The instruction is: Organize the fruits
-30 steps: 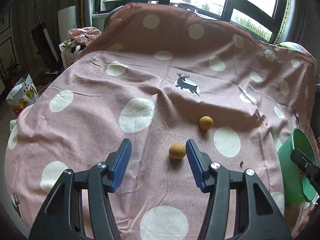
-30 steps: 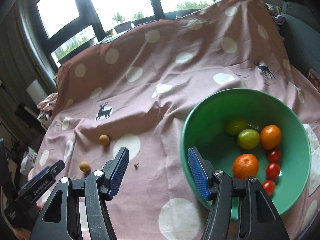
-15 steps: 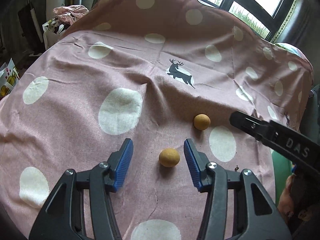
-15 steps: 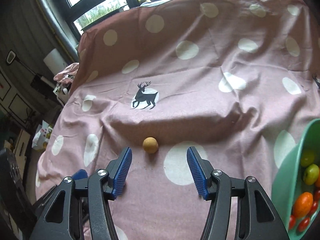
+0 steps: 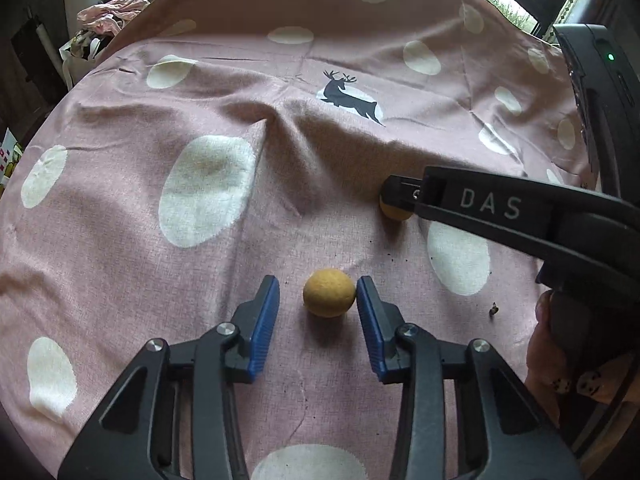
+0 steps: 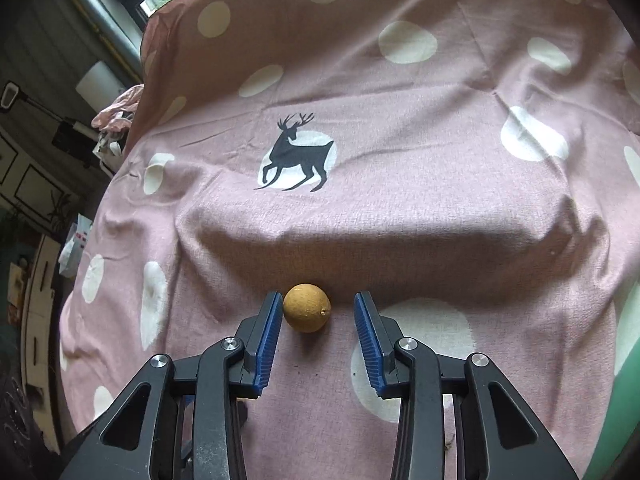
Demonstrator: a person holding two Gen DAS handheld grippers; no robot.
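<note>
Left wrist view: we have the left gripper (image 5: 317, 294) low over the pink dotted cloth (image 5: 120, 216), jaws partly apart. The near yellow fruit (image 5: 329, 292) sits on the cloth between the blue pads (image 5: 264, 320); right pad touching or just beside it, gap on the left side. No grip yet. At 1 o'clock from that fruit, the far yellow fruit (image 5: 394, 213) is mostly hidden behind the tip of the right gripper (image 5: 396, 196), whose black "DAS" arm comes in from 3 o'clock. Deer print (image 5: 348, 96) at 12 o'clock, further up the cloth. Small dark speck (image 5: 493, 310) on the cloth at 3 o'clock.

Right wrist view: our right gripper (image 6: 316, 312) is also partly apart, pads straddling the far yellow fruit (image 6: 307, 307). Left pad (image 6: 269, 336) touching or just beside the fruit, clear gap to the right pad. Fruit rests on the cloth (image 6: 440, 160) at the foot of a fold, deer print (image 6: 298, 156) at 12 o'clock. Green bowl rim (image 6: 626, 344) clipped at the 3 o'clock edge; contents not visible.
</note>
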